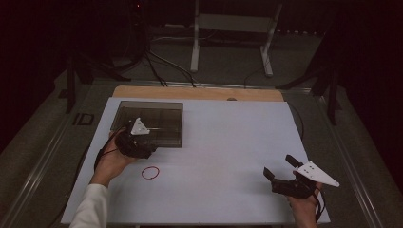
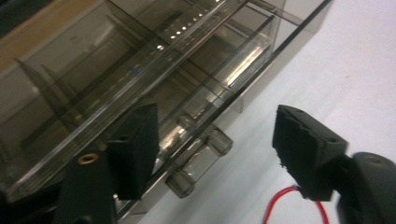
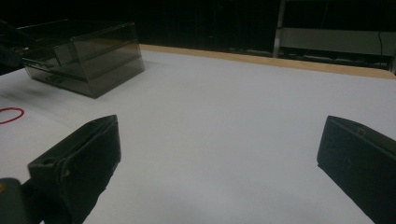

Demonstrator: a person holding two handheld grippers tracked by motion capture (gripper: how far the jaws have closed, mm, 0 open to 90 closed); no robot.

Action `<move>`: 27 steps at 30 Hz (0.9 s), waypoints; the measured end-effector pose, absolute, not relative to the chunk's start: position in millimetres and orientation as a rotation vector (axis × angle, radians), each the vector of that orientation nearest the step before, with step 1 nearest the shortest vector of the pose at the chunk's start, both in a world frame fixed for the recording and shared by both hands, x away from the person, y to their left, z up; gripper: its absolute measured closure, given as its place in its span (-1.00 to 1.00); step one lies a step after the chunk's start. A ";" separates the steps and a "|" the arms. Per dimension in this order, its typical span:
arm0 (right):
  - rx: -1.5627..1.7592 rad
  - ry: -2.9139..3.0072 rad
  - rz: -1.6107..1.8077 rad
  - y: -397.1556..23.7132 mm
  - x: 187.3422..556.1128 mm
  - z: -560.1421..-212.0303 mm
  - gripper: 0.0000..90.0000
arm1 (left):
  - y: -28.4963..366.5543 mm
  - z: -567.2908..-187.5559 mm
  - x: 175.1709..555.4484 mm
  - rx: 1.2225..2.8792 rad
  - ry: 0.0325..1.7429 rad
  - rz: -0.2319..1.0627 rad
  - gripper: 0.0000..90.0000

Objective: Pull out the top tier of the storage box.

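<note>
At the far left of the tabletop (image 1: 214, 142) sits a smoky clear box (image 1: 149, 123), long axis running left-right. Left gripper (image 2: 219, 149) gapes around its handle (image 2: 198, 161), empty; right gripper (image 3: 219, 163) wide open, empty. Red band (image 1: 150, 173) lies nearby.

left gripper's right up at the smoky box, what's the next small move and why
Probably ease the left gripper forward and close on the clear handle at the front of the smoky plastic drawer box. Its jaws stand open on either side of that handle, not yet touching it. The red rubber band lies on the table nearby, and the right gripper rests open, apart.
</note>
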State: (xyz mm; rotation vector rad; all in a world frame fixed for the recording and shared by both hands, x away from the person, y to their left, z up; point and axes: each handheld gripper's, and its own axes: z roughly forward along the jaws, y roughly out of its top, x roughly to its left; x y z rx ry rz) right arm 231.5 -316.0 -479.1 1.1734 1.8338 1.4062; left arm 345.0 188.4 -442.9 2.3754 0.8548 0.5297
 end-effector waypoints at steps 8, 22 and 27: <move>1.175 1.834 1.408 -315.9 231.5 -479.2 -1.00 | 192.9 -440.7 344.0 2.381 0.852 0.537 0.18; 1.176 1.832 1.409 -316.6 231.4 -478.9 -1.00 | 196.8 -439.1 339.0 2.397 0.811 0.505 0.27; 1.176 1.832 1.408 -316.5 231.3 -478.9 -1.00 | 199.7 -439.5 335.0 2.396 0.798 0.497 0.27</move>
